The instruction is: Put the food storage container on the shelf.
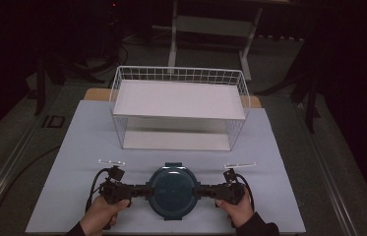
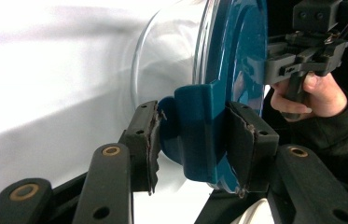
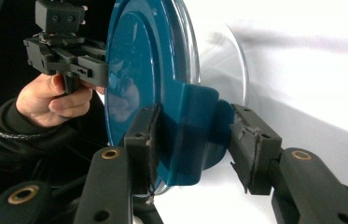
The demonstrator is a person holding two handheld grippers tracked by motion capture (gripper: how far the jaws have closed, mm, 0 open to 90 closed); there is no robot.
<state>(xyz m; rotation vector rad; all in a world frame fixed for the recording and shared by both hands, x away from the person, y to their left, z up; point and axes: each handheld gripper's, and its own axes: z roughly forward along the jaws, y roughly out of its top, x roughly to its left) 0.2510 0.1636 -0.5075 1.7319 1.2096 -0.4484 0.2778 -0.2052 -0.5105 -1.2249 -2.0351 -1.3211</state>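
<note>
Round glass container with teal lid (image 1: 172, 191) sits on white table (image 1: 82, 147), directly between both grippers; left gripper (image 1: 139, 191) clamped on lid's side latch tab (image 2: 195, 135), pads (image 2: 149, 140) pressing either side; right gripper (image 1: 201, 191) likewise closed on opposite latch tab (image 3: 195, 130); wire basket (image 1: 178, 108) well beyond fingertips, at table's far side.
</note>
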